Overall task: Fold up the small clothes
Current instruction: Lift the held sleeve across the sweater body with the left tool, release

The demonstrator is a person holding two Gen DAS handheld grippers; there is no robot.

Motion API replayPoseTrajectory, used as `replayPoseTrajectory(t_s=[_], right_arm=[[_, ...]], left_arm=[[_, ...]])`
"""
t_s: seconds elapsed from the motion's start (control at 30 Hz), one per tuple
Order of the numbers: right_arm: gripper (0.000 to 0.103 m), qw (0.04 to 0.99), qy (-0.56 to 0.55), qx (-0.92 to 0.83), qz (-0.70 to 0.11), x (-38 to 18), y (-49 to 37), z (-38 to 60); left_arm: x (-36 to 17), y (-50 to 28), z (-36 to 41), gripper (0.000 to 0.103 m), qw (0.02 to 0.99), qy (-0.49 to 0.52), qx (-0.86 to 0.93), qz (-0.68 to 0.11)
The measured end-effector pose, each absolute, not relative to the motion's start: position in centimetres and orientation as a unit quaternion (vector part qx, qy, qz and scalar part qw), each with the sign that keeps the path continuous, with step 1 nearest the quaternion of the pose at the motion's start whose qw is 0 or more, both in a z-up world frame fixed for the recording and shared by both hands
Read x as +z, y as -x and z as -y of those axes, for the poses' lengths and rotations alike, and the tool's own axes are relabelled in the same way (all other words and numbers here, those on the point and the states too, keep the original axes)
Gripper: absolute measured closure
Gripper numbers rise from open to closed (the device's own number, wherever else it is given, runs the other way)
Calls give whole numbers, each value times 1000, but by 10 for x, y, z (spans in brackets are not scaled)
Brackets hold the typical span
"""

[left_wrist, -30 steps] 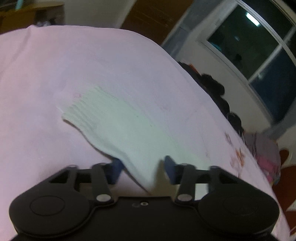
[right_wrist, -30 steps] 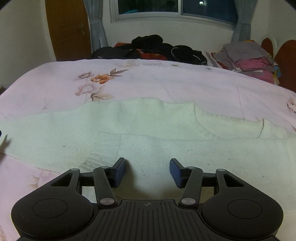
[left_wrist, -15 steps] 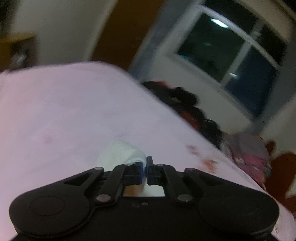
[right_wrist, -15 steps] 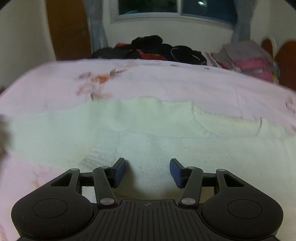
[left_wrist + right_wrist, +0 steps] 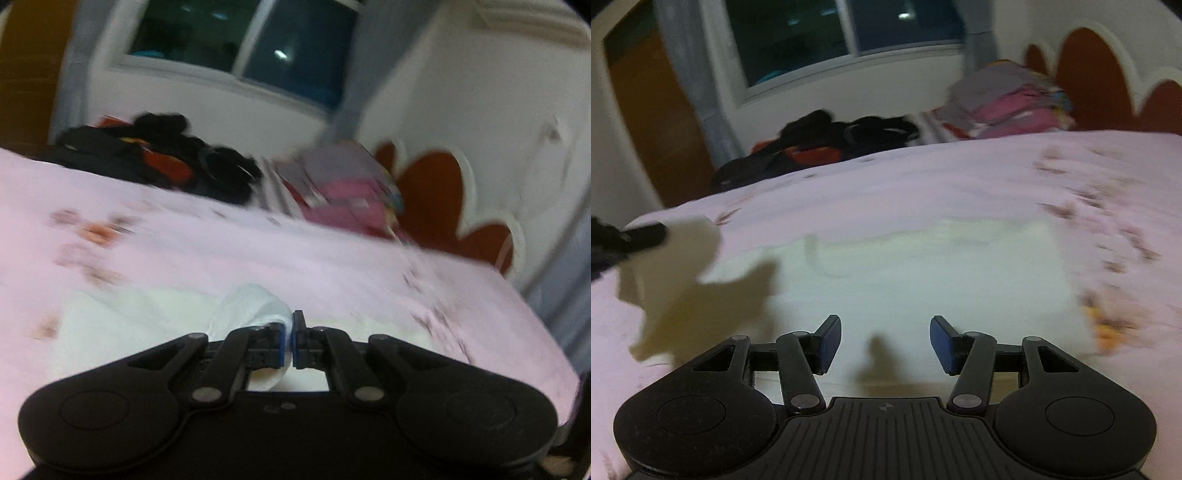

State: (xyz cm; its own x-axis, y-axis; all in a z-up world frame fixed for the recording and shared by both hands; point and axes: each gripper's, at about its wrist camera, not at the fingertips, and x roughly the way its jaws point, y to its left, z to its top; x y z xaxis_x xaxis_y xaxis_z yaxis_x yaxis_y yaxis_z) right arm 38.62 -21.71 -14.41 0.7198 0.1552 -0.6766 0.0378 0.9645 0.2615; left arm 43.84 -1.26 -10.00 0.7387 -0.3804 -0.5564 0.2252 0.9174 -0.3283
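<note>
- My left gripper (image 5: 289,334) is clenched on the sleeve (image 5: 251,308) of the white sweater (image 5: 923,273); the knit bunches up just ahead of and left of my left jaws and a fold hangs under them.
- From the right wrist view, that sleeve hangs lifted off the bed (image 5: 923,177), far out to the left of my right jaws, casting a shadow on the sweater.
- My right gripper (image 5: 885,341) is released: its jaws stand apart with nothing between the pads, and the sweater's body lies flat just ahead of and beneath them.
- Beyond both jaws, at the far edge of the pink floral bed, lie a dark clothes pile (image 5: 827,136) and, to its right, a stack of folded clothes (image 5: 1008,103).
- Both views are blurred, so finer detail of the knit cannot be told.
</note>
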Motion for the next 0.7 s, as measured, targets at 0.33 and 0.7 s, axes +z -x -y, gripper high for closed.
replayPoseTrajectory(t_s=[0.33, 0.7], right_arm=[[47, 910, -163, 24, -381, -144, -367, 279], [15, 924, -88, 122, -352, -134, -377, 200]], left_arm=[[-140, -419, 70, 48, 898, 49, -193, -393], [-130, -381, -15, 28, 927, 8, -57, -372]])
